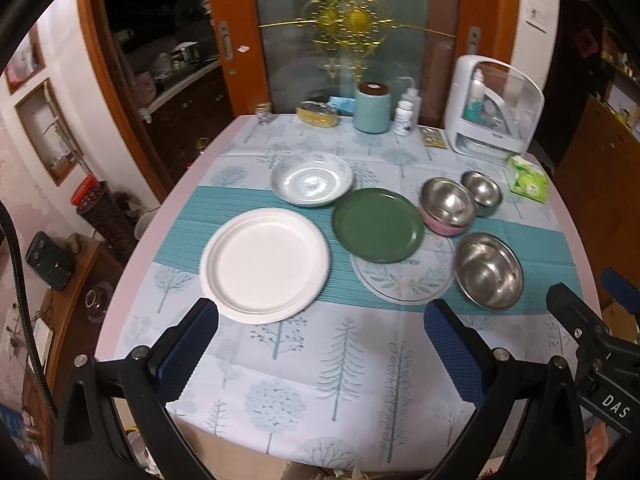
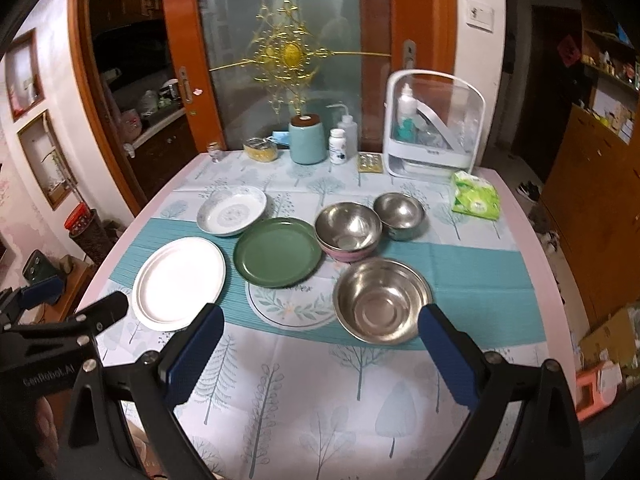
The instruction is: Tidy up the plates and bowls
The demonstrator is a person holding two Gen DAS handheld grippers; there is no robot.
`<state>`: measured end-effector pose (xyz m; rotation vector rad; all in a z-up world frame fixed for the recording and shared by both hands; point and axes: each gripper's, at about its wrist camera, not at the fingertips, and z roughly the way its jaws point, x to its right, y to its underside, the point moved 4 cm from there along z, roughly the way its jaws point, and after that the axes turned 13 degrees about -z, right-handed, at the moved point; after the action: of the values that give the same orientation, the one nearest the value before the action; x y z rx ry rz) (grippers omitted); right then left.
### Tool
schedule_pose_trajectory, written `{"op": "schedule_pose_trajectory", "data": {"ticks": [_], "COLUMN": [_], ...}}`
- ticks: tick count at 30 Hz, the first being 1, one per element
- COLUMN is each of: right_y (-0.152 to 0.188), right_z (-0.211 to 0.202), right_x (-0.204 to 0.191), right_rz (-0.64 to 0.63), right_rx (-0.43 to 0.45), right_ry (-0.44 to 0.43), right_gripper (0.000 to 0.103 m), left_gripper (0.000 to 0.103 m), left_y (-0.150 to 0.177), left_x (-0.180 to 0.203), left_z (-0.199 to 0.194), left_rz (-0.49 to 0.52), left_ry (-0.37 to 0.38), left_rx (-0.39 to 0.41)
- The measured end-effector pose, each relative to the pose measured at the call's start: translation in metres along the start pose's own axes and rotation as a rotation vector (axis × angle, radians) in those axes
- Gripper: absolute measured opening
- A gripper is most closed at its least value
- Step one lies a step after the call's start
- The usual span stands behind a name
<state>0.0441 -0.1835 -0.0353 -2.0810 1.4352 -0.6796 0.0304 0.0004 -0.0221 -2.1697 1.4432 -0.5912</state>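
Note:
A white plate (image 1: pixel 265 265) (image 2: pixel 179 282), a green plate (image 1: pixel 378 224) (image 2: pixel 278 251) and a patterned white dish (image 1: pixel 311 178) (image 2: pixel 231 215) lie on the table. A large steel bowl (image 1: pixel 489 270) (image 2: pixel 383 300) sits at the near right. A steel bowl nested in a pink bowl (image 1: pixel 448 205) (image 2: pixel 347 230) and a small steel bowl (image 1: pixel 482 187) (image 2: pixel 399 209) sit behind it. My left gripper (image 1: pixel 320 322) is open and empty, above the cloth near the white plate. My right gripper (image 2: pixel 320 326) is open and empty, its right finger beside the large bowl.
At the table's far edge stand a teal canister (image 1: pixel 372 107) (image 2: pixel 307 139), bottles (image 1: pixel 404 116), a yellow container (image 1: pixel 317 115) and a white caddy (image 1: pixel 494 112) (image 2: pixel 434 128). A green tissue pack (image 1: pixel 528 179) (image 2: pixel 476 198) lies at the right. The round table's edge (image 1: pixel 132 264) curves on the left.

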Motion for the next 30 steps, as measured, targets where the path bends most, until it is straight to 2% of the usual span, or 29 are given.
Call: {"op": "schedule_pose_trajectory", "data": {"ticks": [5, 9, 16, 23, 27, 30], "right_y": [-0.006, -0.015, -0.034, -0.046, -0.045, -0.041], "right_z": [0.007, 0.013, 0.028, 0.076, 0.117, 0.152], "right_x": [-0.012, -0.024, -0.051, -0.089, -0.115, -0.132], "right_rz": [-0.027, -0.037, -0.019, 0.060, 0.091, 0.117], "right_rx": [0.012, 0.016, -0.008, -0.101, -0.163, -0.223], "right_ry": [-0.034, -0.030, 0.006, 0.039, 0.050, 0.053], "right_gripper": [0.098, 0.098, 0.098, 0.098, 0.098, 0.098], "left_gripper": [0.102, 0.102, 0.102, 0.102, 0.102, 0.102], "left_y": [-0.012, -0.026, -0.057, -0.091, -0.106, -0.111], "left_x": [-0.025, -0.045, -0.093, -0.160, -0.197, -0.216], "left_z": [-0.002, 0.002, 0.027, 0.089, 0.147, 0.195], "left_rz": [-0.022, -0.001, 0.009, 0.044, 0.068, 0.084], "left_ry": [-0.050, -0.090, -0.078, -0.078, -0.082, -0.063], "left_rx": [0.040, 0.079, 0.076, 0.030, -0.033, -0.108]}}
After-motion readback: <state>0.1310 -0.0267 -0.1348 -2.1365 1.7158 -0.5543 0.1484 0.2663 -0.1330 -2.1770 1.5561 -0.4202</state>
